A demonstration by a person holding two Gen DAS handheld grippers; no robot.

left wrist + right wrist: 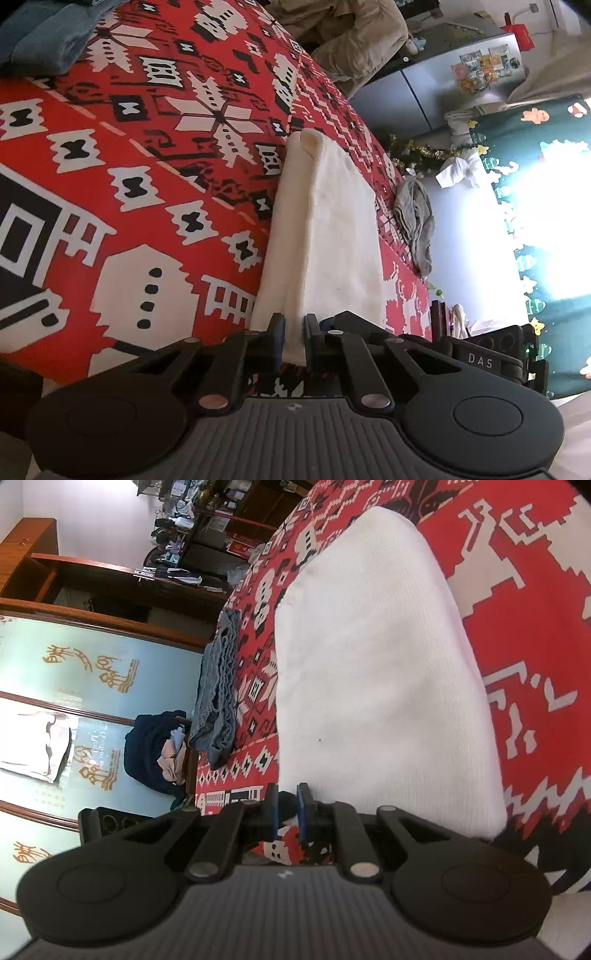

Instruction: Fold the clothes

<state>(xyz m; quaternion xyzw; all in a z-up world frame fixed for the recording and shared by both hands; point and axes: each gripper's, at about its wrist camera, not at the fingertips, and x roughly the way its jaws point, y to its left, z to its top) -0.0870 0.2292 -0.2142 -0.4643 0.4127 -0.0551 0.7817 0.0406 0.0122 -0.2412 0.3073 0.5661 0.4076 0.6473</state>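
The landmark here is the red patterned bedspread (155,155), printed with white and black geometric figures, which fills both views.

In the left wrist view, a folded blue garment (44,40) lies at the bedspread's far left corner. Further right, one cream white folded cloth (328,229) lies on the bedspread near its right edge, running away from the camera. The left gripper (293,339) is clenched on the near end of this cloth: a fold of fabric stands pinched between its two jaws. Right of the cloth, one grey rag (415,221) hangs over the bedspread's edge. At the far right, just off the bedspread, the other black gripper body carries a small plate reading "DAS" (480,361). Beyond it hangs a dark green curtain (535,258) with festive figures.

In the right wrist view, off the bedspread to the left, a pale blue panel (92,672) bears golden ornamental marks, not readable. A dark blue bundle of clothes (155,753) sits beside the bedspread's edge, and one blue-grey folded garment (218,690) lies on that edge. The white cloth (376,657) covers the bedspread's middle. The right gripper (287,808) has its jaws nearly together at the cloth's near left corner; whether fabric is pinched I cannot tell.
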